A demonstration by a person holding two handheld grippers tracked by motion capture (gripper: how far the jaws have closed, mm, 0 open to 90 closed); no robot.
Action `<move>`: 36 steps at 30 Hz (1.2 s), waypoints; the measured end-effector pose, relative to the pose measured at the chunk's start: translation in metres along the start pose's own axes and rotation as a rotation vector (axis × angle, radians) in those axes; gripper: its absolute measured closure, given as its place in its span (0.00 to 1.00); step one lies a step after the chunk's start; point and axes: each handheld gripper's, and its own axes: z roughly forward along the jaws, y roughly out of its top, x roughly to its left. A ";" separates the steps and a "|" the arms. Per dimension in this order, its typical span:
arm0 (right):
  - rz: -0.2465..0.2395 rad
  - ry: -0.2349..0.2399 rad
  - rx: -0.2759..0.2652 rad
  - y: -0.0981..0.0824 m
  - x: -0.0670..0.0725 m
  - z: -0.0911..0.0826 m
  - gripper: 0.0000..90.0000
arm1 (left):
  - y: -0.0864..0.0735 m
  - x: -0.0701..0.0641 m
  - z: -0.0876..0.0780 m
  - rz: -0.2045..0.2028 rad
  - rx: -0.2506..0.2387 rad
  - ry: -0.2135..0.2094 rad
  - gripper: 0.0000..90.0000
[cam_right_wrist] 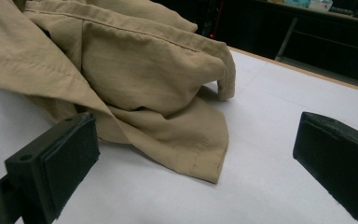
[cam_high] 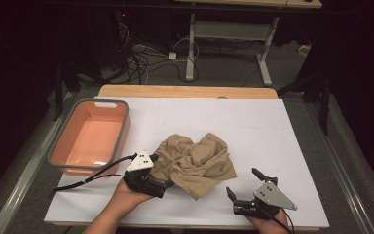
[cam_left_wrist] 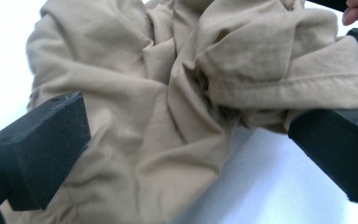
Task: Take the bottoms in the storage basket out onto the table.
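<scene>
1. High view: the cloth, a crumpled tan garment, lies on the white table, near its front middle.
2. High view: my left gripper sits at the cloth's front left edge, held in my left hand. Its tips reach the fabric; from here I cannot tell how far apart the jaws stand.
3. High view: my right gripper rests on the table near the front edge, to the right of the cloth and apart from it. Its jaws stand spread, with nothing between them.
4. High view: a bin, orange inside with a grey rim, stands on the table's left side, apart from the cloth.
5. Left gripper view: my jaws are wide apart, one at the lower left, one at the right. The cloth lies between and beyond them. The left jaw lies against the fabric. A folded hem hangs just above the right jaw. The jaws are not closed on the fabric.
6. Left gripper view: bare table shows below the cloth, beside the right jaw.
7. Right gripper view: my jaws are wide apart and empty. The cloth lies ahead and to the left. One corner rests flat on the table between the jaws and farther out. The left jaw sits just beside the fabric edge; I cannot tell whether it touches.
</scene>
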 end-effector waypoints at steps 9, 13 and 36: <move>0.001 -0.004 -0.001 0.000 -0.001 0.000 0.01 | -0.020 0.009 -0.015 -0.038 -0.017 0.022 0.00; 0.005 -0.006 0.001 0.000 -0.002 0.000 0.01 | -0.031 0.006 -0.020 -0.008 -0.020 0.065 0.00; 0.018 -0.024 -0.023 0.002 -0.012 -0.008 0.01 | -0.051 0.009 -0.066 -0.095 -0.197 0.100 0.00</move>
